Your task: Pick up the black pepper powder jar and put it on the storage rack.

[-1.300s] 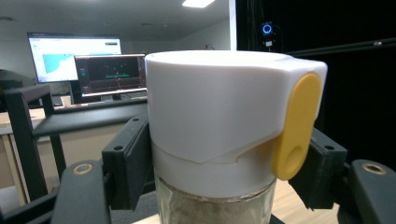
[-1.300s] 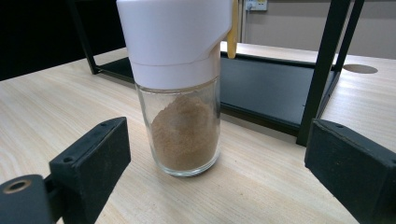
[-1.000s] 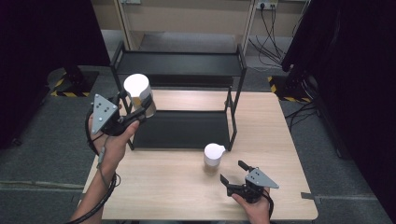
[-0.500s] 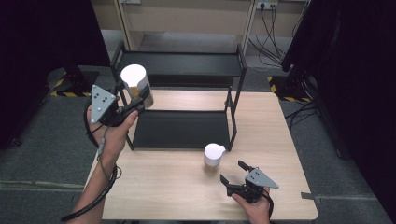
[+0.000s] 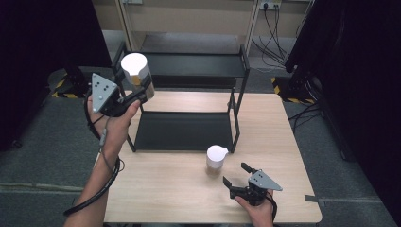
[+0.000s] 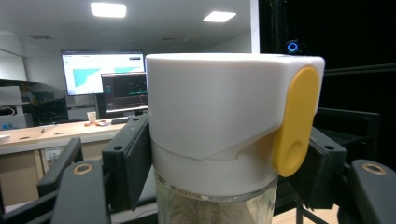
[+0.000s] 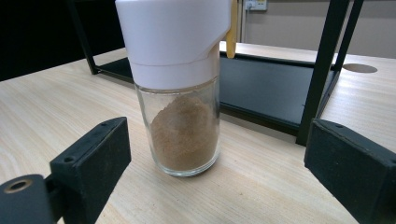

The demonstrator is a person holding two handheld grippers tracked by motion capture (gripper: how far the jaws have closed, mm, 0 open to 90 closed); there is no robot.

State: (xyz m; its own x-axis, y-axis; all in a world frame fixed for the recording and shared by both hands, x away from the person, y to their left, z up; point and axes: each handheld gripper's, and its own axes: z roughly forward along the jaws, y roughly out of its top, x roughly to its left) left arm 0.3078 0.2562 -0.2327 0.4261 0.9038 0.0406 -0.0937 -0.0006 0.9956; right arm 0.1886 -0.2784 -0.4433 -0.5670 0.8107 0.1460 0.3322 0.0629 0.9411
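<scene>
carrying the first spice jar [image 5: 136, 72] toward the black two-tier rack [image 5: 189, 71] is the step in hand, judging by the frames. the left gripper [image 5: 142, 92] is clamped on it just under the white lid with the yellow flip tab [image 6: 295, 122], and the jar hangs in the air by the rack's left end, near the top shelf. to do it well, keep the jar upright so the brown powder stays level, clear the rack's corner post, and set the glass base flat on the shelf before easing the grip. the second spice jar [image 5: 215, 159] stands on the wooden table [image 5: 156, 189] just in front of the rack's lower tray. the right gripper [image 5: 235, 175] rests on the table near that jar, jaws spread wide apart with nothing between the pads.
</scene>
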